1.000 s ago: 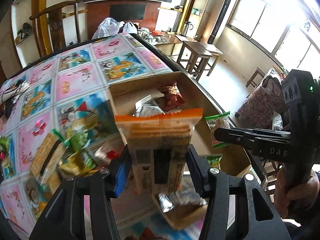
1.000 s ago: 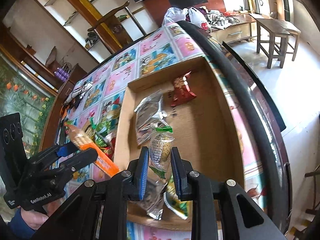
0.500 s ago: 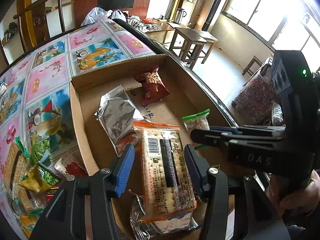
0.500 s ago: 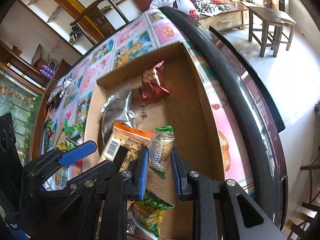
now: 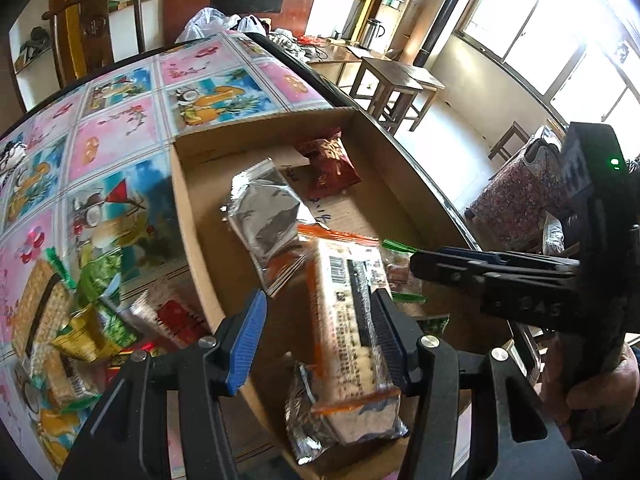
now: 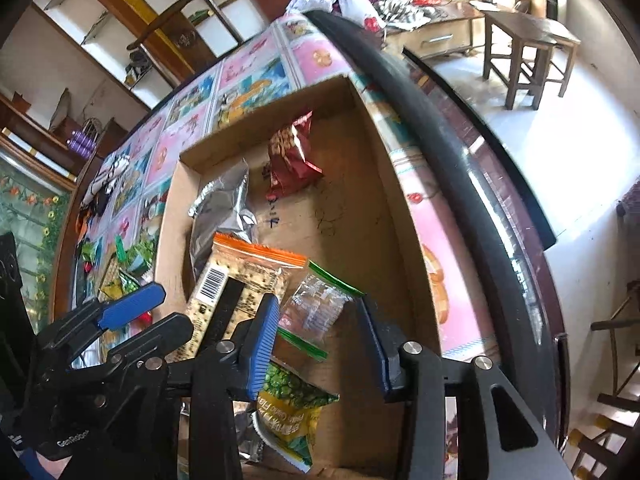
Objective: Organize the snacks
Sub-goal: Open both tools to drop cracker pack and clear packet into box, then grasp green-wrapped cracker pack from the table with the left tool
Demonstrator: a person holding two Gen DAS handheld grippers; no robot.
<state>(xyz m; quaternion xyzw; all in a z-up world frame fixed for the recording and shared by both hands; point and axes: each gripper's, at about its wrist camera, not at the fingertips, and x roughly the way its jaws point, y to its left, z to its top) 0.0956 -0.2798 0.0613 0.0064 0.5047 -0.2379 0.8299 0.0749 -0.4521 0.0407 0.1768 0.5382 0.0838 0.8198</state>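
table: patterned cloth; left gripper spread, seemingly | right gripper just spread

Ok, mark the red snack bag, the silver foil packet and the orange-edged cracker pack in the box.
red snack bag (image 6: 293, 162): right wrist view, middle of its front.
silver foil packet (image 5: 267, 209): left wrist view, centre of its crinkled face.
orange-edged cracker pack (image 6: 240, 276): right wrist view, printed face beside the barcode.

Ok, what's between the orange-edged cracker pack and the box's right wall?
The clear green-edged packet, sitting inside the right claw, whose jaws have just been opening, then bare cardboard to the box wall; right wrist view.
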